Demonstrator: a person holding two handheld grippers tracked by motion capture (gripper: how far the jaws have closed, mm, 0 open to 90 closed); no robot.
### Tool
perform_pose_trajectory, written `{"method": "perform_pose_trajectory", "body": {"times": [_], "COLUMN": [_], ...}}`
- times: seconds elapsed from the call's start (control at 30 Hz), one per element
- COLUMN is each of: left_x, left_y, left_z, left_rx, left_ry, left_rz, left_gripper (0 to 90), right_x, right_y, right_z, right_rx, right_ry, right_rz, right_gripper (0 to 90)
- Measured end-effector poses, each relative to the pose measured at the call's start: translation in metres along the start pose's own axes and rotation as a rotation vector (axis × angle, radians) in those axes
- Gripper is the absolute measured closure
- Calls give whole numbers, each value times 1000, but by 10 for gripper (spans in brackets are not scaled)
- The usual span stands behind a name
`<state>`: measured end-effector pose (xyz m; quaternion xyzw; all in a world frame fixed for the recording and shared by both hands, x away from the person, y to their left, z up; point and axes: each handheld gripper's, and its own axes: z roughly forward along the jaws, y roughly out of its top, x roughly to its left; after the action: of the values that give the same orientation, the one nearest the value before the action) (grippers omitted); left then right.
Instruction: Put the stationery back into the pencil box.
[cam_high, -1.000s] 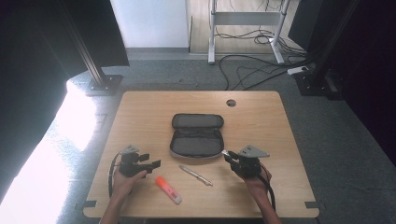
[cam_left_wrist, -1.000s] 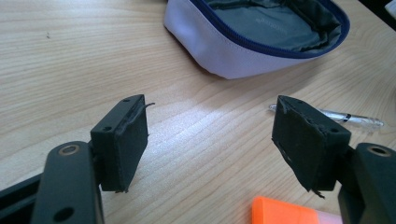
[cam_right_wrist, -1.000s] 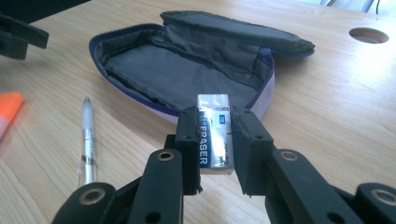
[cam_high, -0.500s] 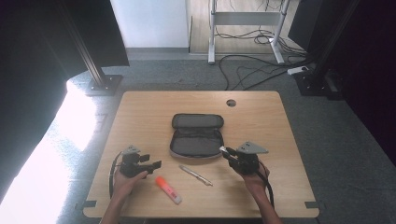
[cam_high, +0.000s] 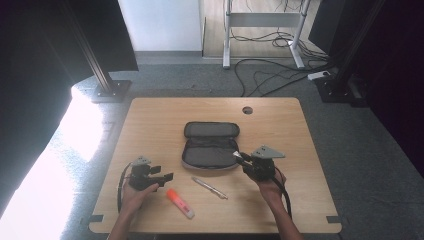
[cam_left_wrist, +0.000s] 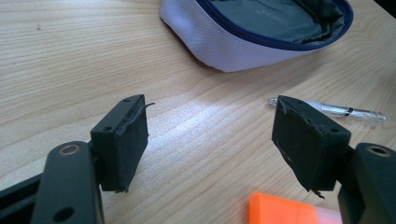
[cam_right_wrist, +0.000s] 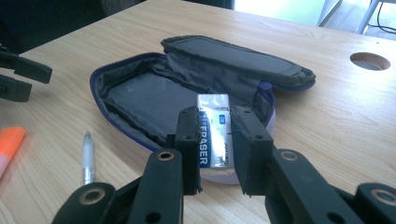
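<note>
A small white rectangular eraser in a white-and-blue printed sleeve sat clamped between the two black pads of the right gripper, its long side running away from the camera and its far end reaching over the near rim of the open grey fabric pencil case with a blue zip edge. In the high view the right gripper pointed up and to the left, its tips at the case's right front corner. The right hand gripped the tool from behind, the forearm coming in from the bottom edge.

The left gripper lay low over the table near its front left, its jaws spread wide with nothing but bare wood between them; the left hand held it from below. Just beside its jaws lay an orange highlighter with a pale cap, and farther right a slim clear pen, which lay between the two grippers and in front of the case. In the left gripper view the pen showed behind the right-hand pad and the highlighter at the bottom edge.

The light wooden table had a round cable hole near its far edge. It stood on grey carpet, with loose cables behind.
</note>
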<state>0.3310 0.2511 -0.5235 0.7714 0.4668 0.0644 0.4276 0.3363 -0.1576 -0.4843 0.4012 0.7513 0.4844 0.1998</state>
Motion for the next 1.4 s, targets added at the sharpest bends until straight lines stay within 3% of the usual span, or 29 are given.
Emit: {"method": "perform_pose_trajectory", "body": {"times": [0.57, 1.4], "left_x": [0, -1], "left_y": [0, 0], "left_z": [0, 2], "left_rx": [5, 16], "left_ry": [3, -2], "left_rz": [-1, 8], "left_gripper": [274, 274], "right_x": [-5, -12], "right_y": [13, 14], "right_z": [9, 36], "right_rx": [6, 58], "right_ry": [-11, -34], "right_rz": [9, 17], "right_gripper": [729, 729]}}
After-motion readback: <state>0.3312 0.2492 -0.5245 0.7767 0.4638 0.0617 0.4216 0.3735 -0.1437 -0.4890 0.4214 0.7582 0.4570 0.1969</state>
